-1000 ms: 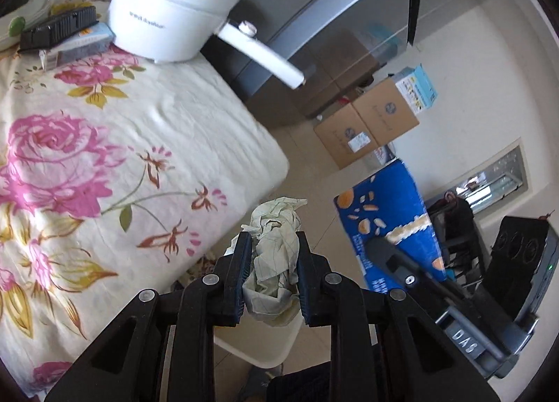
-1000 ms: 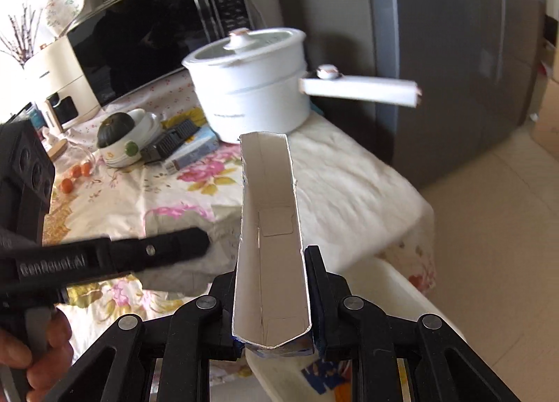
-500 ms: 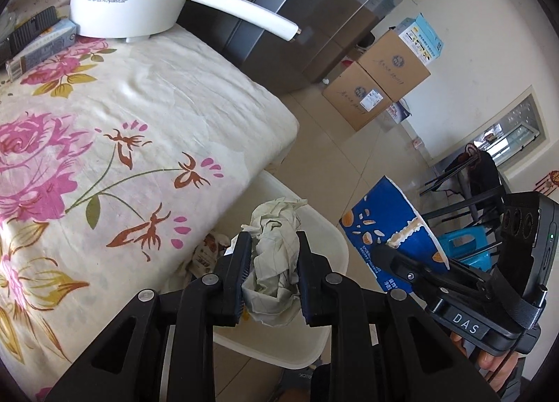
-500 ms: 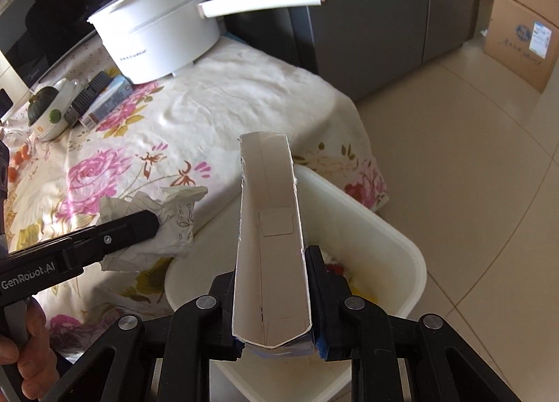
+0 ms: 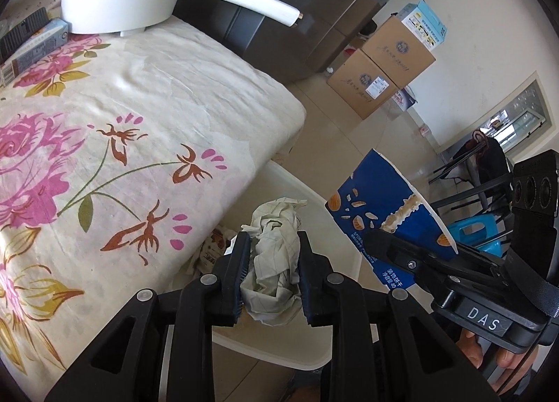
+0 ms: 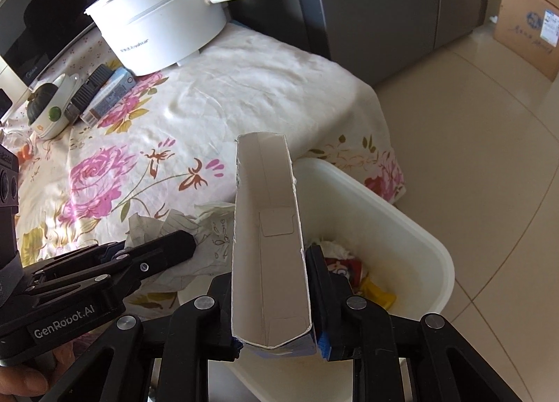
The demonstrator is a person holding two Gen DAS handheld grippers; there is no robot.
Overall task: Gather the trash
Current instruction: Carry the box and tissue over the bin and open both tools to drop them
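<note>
Lower centre of the left wrist view: our left tongs [image 5: 271,274] pinch a crumpled paper wad [image 5: 270,255], cream with faint print, squeezed tight between the pads so that it bulges out above and below them. We hold it over the near rim of the white bin [image 5: 307,339], likely so that it falls inside once released.

Lower centre of the right wrist view: our right tongs [image 6: 272,293] pinch a flattened carton [image 6: 267,227] near its base. Its plain white inner face looks at the camera and the top edge is torn open. In the left wrist view, at right of centre, the same carton shows a blue printed outside with nut pictures. It stands nearly upright, tall end pointing away from us, above the bin's mouth. Gripped low, it should slide in lengthwise rather than catch on the rim.

Below and just past the carton, the bin already holds trash [image 6: 349,269]: white tissue, something red, something yellow. It stands on the tiled floor [image 6: 489,122], close against the corner of the table [image 6: 244,87], which wears a rose-printed cloth.

Further off, upper left of both views: a white electric pot [image 6: 157,24] with a long handle, and small boxes beside it. Beyond, upper right, cardboard boxes [image 5: 380,63] are stacked near a dark fridge [image 5: 314,0].

Our judgement: both pieces are ready to drop.
</note>
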